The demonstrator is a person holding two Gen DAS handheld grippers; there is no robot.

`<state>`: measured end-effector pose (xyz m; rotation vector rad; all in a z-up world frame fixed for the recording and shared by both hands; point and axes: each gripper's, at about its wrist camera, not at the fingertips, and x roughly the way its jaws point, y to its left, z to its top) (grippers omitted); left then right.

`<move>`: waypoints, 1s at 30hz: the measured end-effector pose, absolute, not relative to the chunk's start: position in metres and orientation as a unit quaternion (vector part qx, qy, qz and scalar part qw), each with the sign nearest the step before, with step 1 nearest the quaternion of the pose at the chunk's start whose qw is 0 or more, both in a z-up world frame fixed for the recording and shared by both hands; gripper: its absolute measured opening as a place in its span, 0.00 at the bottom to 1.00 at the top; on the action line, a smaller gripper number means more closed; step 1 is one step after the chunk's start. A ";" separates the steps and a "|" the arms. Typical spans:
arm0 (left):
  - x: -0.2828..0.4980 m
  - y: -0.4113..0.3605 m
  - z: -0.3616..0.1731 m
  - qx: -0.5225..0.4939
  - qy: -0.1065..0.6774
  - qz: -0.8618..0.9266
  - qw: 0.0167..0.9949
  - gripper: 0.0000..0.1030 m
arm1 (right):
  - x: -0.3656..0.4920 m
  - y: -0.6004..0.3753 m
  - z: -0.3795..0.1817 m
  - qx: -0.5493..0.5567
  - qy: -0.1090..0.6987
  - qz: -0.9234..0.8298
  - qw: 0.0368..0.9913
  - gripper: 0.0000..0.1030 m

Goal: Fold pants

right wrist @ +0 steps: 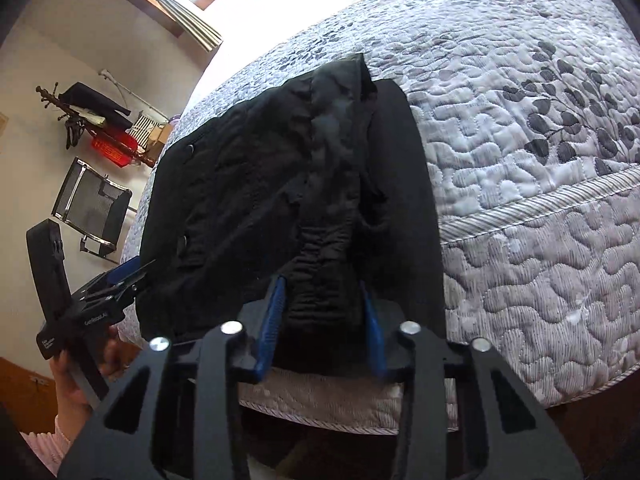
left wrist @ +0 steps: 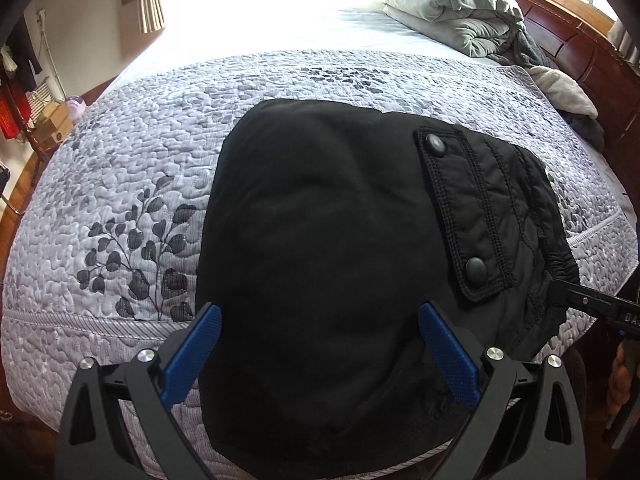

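Black pants point(left wrist: 320, 248) lie folded in a bundle on the quilted bed, a flap pocket with two snaps point(left wrist: 460, 216) on top at the right. My left gripper point(left wrist: 320, 320) is open, its blue pads wide apart just above the near edge of the bundle. In the right wrist view the pants point(right wrist: 280, 184) lie near the bed's edge. My right gripper point(right wrist: 322, 292) has its blue pads on both sides of the gathered waistband point(right wrist: 320, 280), partly closed around it; a firm grip is not evident. The left gripper point(right wrist: 120, 280) shows at the left.
The grey leaf-patterned quilt point(left wrist: 120, 208) covers the bed. A folded grey blanket pile point(left wrist: 452, 4) sits at the far right by the wooden headboard point(left wrist: 580, 52). A chair point(right wrist: 92, 208) and a clothes rack point(right wrist: 88, 116) stand beside the bed.
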<state>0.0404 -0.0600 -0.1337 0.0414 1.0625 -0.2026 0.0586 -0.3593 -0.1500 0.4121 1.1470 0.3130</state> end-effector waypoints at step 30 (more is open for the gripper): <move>0.020 -0.053 -0.133 0.004 0.511 -0.091 0.855 0.96 | 0.048 -0.349 -0.110 0.084 0.525 0.065 0.844 0.46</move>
